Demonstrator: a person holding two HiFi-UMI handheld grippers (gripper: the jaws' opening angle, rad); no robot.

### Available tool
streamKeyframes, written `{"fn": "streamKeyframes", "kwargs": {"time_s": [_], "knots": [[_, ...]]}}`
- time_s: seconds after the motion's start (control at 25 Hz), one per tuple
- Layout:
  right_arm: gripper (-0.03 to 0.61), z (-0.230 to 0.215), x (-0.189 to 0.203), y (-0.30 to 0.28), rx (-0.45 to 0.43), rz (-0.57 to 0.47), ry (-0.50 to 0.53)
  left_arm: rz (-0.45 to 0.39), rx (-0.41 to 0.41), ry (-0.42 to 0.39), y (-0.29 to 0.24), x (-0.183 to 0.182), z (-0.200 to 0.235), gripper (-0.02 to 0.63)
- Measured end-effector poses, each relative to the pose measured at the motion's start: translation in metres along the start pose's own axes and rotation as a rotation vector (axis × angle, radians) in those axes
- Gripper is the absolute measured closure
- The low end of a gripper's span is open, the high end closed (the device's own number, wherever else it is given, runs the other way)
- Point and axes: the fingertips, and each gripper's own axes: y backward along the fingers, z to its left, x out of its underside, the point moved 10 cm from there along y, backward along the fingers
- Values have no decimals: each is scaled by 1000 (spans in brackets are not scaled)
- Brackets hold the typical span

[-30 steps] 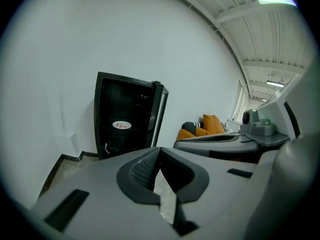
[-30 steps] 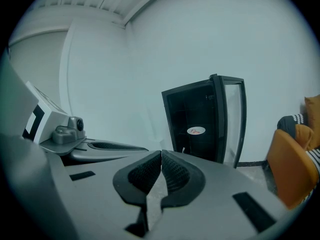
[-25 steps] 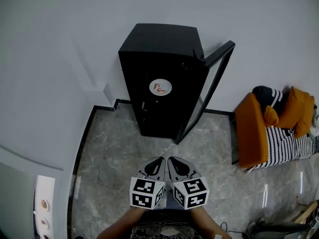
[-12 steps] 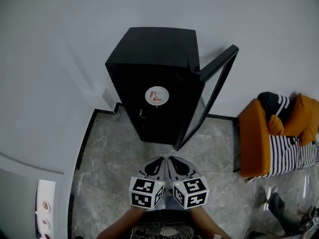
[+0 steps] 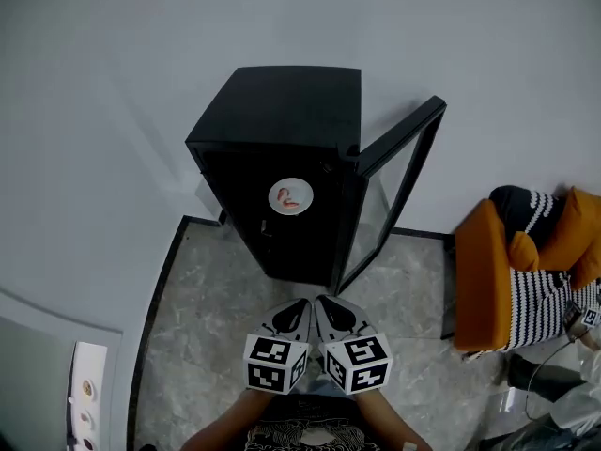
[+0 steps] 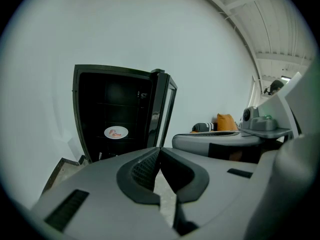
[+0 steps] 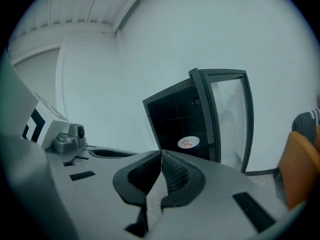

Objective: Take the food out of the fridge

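A small black fridge (image 5: 282,111) stands against the white wall with its glass door (image 5: 394,191) swung open to the right. Inside, on a shelf, lies a white plate with pinkish food (image 5: 291,196), which also shows as the plate (image 6: 116,132) in the left gripper view and the plate (image 7: 188,142) in the right gripper view. My left gripper (image 5: 299,304) and right gripper (image 5: 321,302) hang side by side in front of the fridge, a stretch of floor away from it. Both are shut with nothing between the jaws.
An orange armchair (image 5: 484,271) with striped and orange cushions stands right of the open door. A grey marble floor (image 5: 216,289) with a dark border runs to the wall. A white shelf edge with small dishes (image 5: 83,393) sits at the lower left.
The fridge has shifted left and slightly lower in the head view, and the armchair has slid toward the right edge. Both grippers stay shut and side by side.
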Motion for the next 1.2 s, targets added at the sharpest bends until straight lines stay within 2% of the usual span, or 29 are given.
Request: {"fn": "streamKeyframes", "kwargs": {"time_s": [0.36,0.64,1.2], "knots": [[555,-17,-8,-6,-5,-12,-15,4,-10,-1,-16,-12,-1,600],[555,-19,-9,-21,23,-1,-21,16,19,27,-32,-12,15,600],[555,-19,-41,-98,151,25,-18,-49,152,174,-87,-32,104,598]]}}
